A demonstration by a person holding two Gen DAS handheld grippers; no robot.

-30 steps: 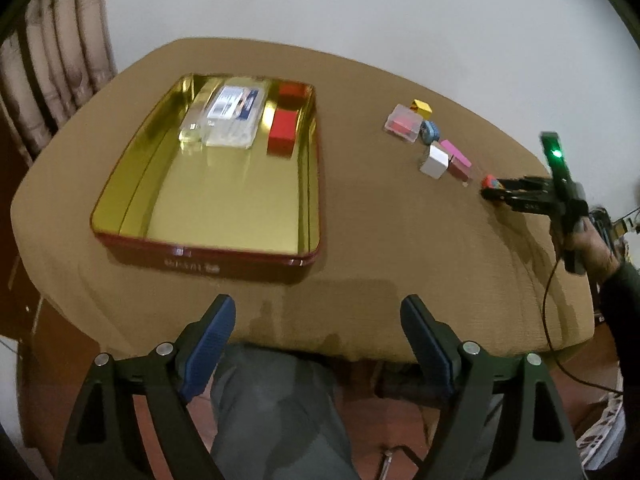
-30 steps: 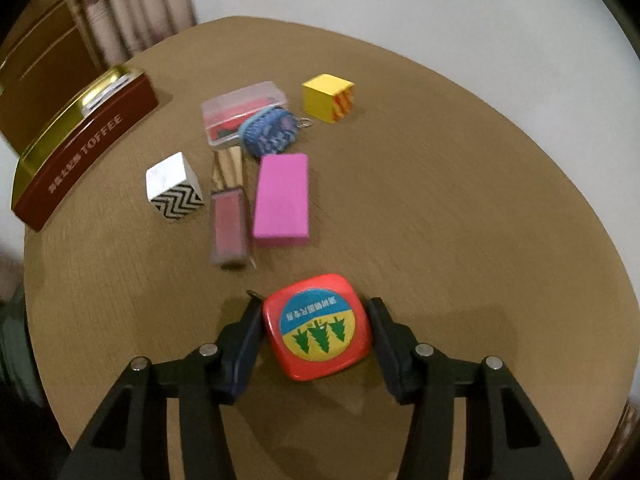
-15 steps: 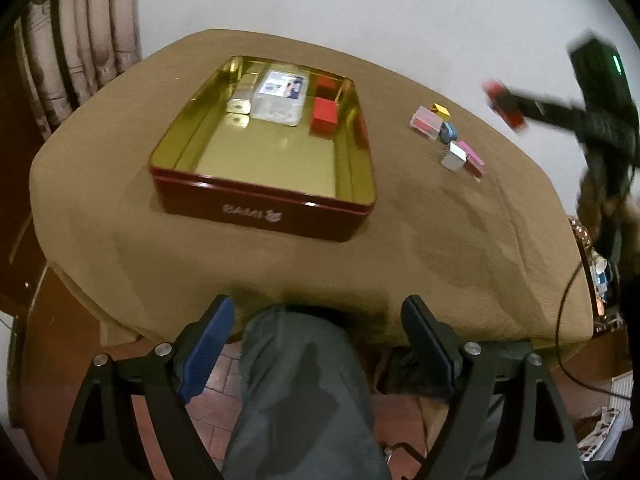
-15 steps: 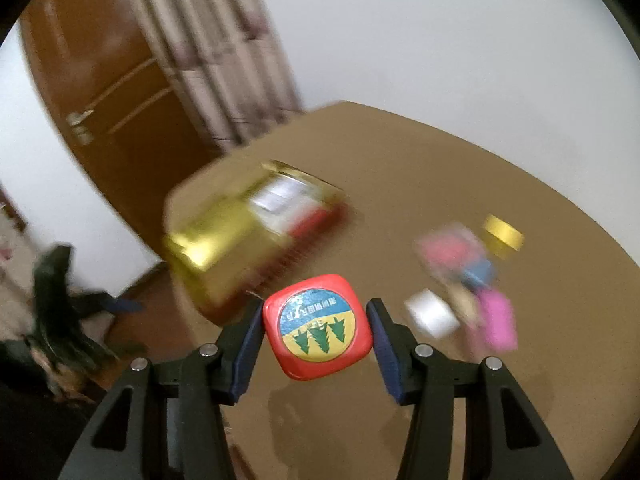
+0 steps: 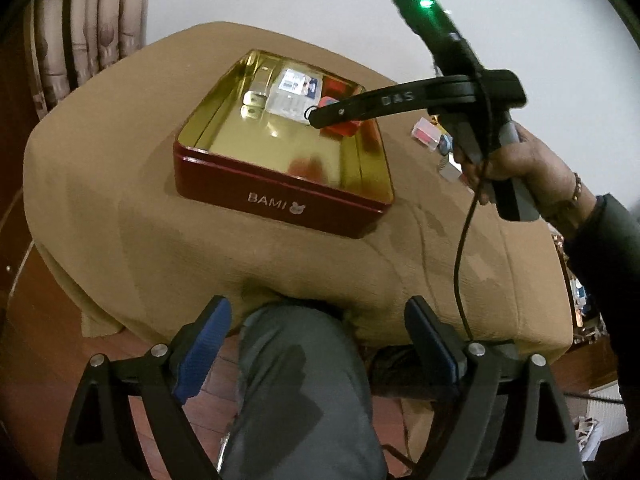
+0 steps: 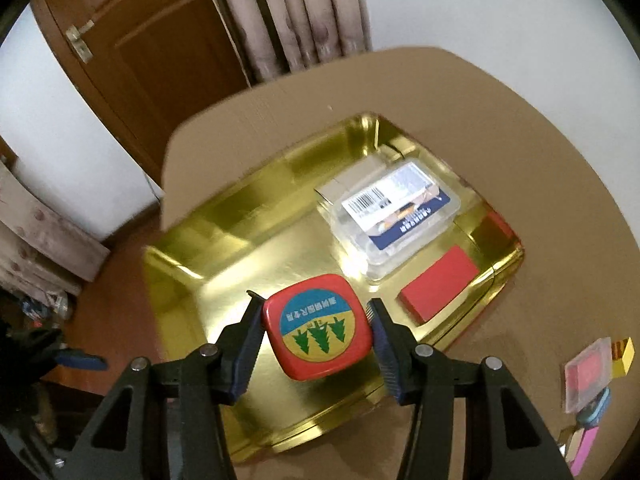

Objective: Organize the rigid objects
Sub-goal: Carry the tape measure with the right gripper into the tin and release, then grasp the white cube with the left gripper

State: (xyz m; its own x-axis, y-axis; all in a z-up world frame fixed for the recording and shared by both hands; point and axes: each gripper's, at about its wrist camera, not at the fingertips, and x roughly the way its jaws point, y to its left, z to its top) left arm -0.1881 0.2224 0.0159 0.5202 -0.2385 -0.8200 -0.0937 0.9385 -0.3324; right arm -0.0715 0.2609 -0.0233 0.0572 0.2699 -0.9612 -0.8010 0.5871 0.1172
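My right gripper (image 6: 316, 330) is shut on a red square tape measure (image 6: 316, 326) with a blue and yellow tree label. It hangs over the near part of the open tin (image 6: 240, 248), gold inside and red outside (image 5: 280, 200). The left wrist view shows this gripper (image 5: 332, 114) reaching in from the right with the tape measure (image 5: 340, 130) under its tip. In the tin lie a clear labelled box (image 6: 396, 208), a small silvery box (image 6: 352, 180) and a red block (image 6: 438, 282). My left gripper (image 5: 316, 344) stands open, jaws still widening, with nothing between them, off the table's near edge above a person's knee.
Loose pieces lie on the brown tablecloth right of the tin: a clear pink case (image 6: 588, 376), a yellow cube (image 6: 622, 354), a blue item (image 6: 598, 408) and a pink block (image 6: 586, 448). A black cable (image 5: 464, 240) hangs from the right gripper. A door and curtains stand behind.
My right gripper has carried the tape measure from beside the loose pieces across to above the tin. My left gripper has drawn back off the table's near edge.
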